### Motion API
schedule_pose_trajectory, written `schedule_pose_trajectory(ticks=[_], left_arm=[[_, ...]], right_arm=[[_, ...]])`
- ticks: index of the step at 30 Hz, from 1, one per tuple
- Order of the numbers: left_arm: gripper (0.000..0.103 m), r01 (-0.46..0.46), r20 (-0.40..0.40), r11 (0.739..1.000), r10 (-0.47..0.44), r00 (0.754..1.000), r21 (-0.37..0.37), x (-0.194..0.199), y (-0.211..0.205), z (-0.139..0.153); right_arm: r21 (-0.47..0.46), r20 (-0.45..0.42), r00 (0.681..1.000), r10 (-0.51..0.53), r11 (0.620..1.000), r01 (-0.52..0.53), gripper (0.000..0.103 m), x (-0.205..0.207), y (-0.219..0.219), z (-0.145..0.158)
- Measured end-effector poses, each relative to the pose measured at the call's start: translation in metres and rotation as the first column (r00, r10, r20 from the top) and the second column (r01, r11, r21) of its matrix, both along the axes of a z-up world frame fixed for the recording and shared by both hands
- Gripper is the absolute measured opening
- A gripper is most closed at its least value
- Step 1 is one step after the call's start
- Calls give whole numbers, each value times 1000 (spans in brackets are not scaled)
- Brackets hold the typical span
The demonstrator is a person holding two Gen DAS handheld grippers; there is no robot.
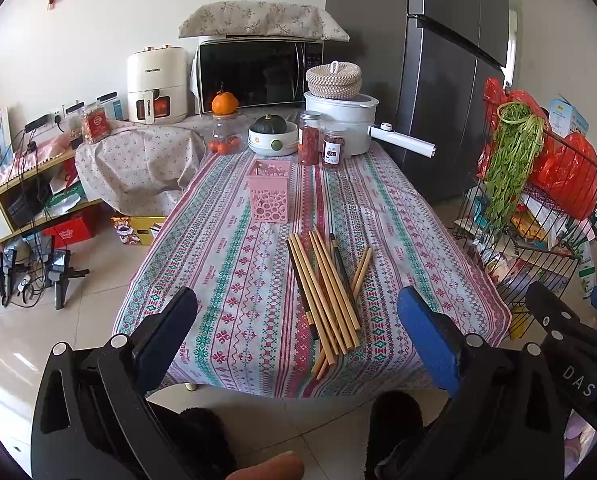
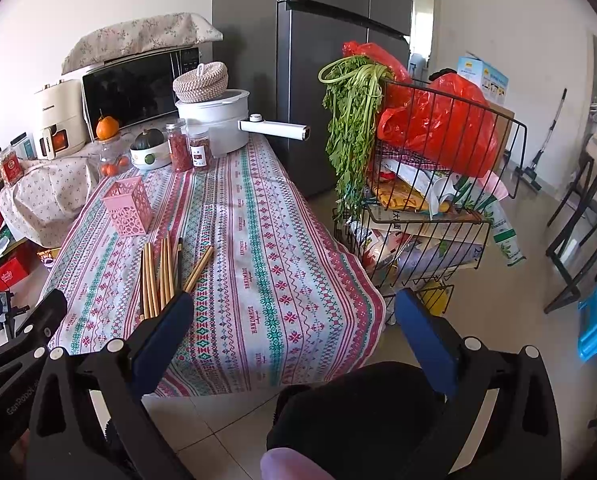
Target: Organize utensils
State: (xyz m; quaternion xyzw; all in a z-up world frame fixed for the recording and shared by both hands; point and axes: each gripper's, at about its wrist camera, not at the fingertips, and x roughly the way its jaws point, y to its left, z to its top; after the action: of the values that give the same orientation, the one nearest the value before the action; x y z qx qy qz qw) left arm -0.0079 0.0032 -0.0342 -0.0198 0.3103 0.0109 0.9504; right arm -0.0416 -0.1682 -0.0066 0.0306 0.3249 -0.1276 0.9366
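Blue-padded black left gripper (image 1: 298,320) hangs off the near edge of the patterned-cloth table (image 1: 234,264), jaws spread wide, nothing between them. Right gripper (image 2: 294,320), same build, hovers by the table's near right corner, also spread w/ nothing held. Loose pile of long bamboo chopsticks (image 1: 326,292) lies near the near edge, approx mid-width, a few dark ones mixed in. Pink perforated square utensil holder (image 1: 269,191) stands upright mid-table, beyond the pile & apart from it.
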Motion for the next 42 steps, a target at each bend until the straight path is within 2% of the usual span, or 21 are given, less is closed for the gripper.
schedule_pose_trajectory(ticks=[21,25,29,32,35,38,42], left_arm=[[96,-6,-11,1000,6,1000,-1,1,4,-1],[96,-30,-43,1000,30,999,-1,5,14,-7],[96,-68,-113,998,67,991,-6,27,29,-14],[96,-108,-186,994,103,977,-19,56,44,-21],[96,-142,-269,988,122,955,-54,92,59,-31],[96,-184,-395,977,126,910,-112,137,78,-51],[96,-240,-492,958,134,860,-158,176,90,-72]], right_arm=[[12,-30,1000,1,1000,0,98,5,-2,-2],[13,-42,999,1,1000,0,98,9,-1,-5],[26,-65,998,7,1000,-6,98,26,-3,-7],[68,-88,996,18,998,-12,98,49,-7,-10],[212,-117,991,68,976,-42,98,81,-18,-18],[341,-196,973,122,939,-50,98,123,-24,-31],[426,-303,941,149,905,-6,98,180,-31,-51]])
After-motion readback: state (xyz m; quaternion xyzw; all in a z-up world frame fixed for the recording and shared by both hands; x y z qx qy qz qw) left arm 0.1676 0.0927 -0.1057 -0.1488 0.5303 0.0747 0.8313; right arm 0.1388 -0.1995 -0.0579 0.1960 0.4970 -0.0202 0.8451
